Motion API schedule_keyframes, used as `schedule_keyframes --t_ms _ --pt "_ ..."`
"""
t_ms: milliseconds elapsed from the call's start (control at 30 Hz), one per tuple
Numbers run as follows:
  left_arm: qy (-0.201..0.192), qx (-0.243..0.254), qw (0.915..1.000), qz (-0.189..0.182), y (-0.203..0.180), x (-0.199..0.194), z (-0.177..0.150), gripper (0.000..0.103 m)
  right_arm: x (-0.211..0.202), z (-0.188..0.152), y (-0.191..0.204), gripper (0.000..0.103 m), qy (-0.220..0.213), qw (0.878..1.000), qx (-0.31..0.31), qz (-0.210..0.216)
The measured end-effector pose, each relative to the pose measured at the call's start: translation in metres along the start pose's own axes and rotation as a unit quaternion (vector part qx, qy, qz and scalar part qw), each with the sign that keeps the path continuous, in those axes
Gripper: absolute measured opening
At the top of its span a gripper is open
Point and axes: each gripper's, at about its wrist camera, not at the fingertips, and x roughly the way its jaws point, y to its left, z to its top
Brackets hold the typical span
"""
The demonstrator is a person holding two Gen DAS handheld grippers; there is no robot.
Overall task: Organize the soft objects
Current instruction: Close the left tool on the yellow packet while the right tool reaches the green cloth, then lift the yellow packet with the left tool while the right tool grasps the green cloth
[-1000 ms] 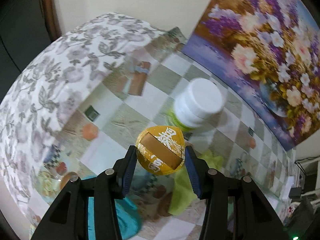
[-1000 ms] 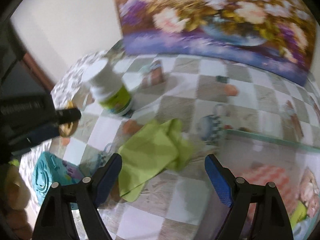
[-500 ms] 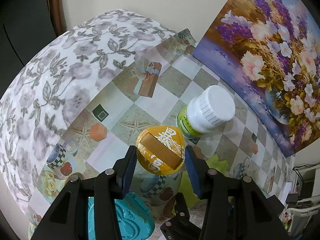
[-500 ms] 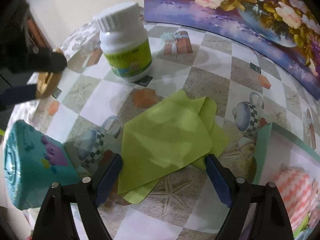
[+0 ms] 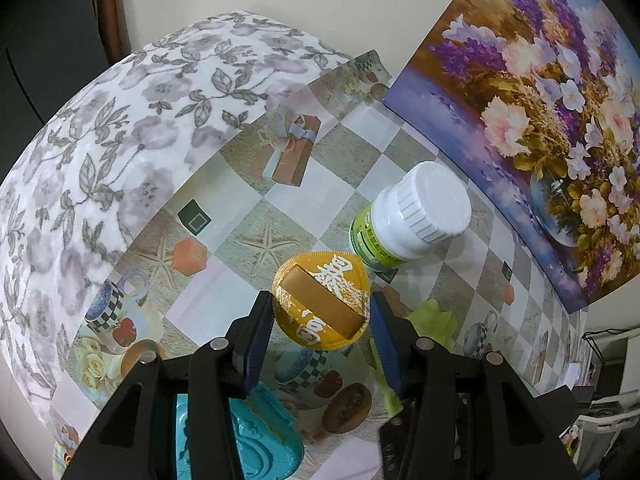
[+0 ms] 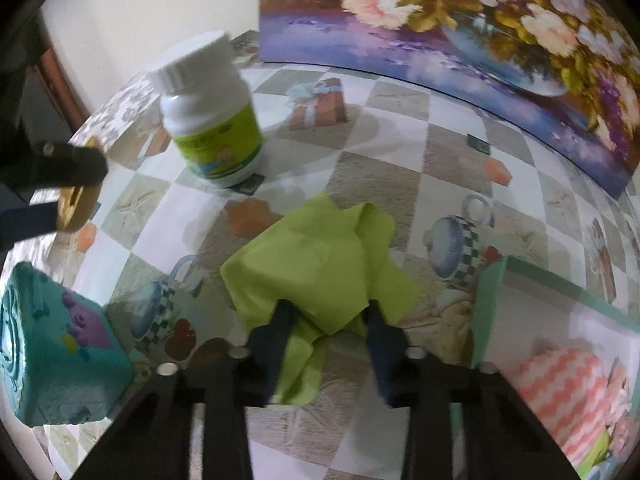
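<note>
Two tongs: left tongs [image 5: 320,312] grasp a gold lid [image 5: 320,300] above the counter [image 5: 256,236]; right tongs [image 6: 326,320] pinch the green cloth [image 6: 316,268] beside the box rim [image 6: 488,308]

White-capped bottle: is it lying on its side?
No, the white-capped bottle stands upright on the patterned tablecloth, cap on top, behind the green cloth.
</note>
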Motion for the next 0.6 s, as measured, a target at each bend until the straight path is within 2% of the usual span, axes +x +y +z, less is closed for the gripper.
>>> schedule_keyframes --t_ms 133,233,600 --pt "0.006 0.002 1.0000 -0.002 -0.002 0.004 -0.001 0.050 -0.001 0.000 -0.007 0.015 0.001 1.000 0.008 0.000" --pt "0.009 0.003 0.9999 -0.005 -0.003 0.006 -0.002 0.050 0.000 0.001 -0.010 0.009 0.003 1.000 0.017 0.006" --pt "-0.002 0.016 0.9997 -0.016 -0.012 -0.007 -0.004 0.050 -0.030 0.007 -0.022 0.008 -0.025 0.998 0.046 0.034"
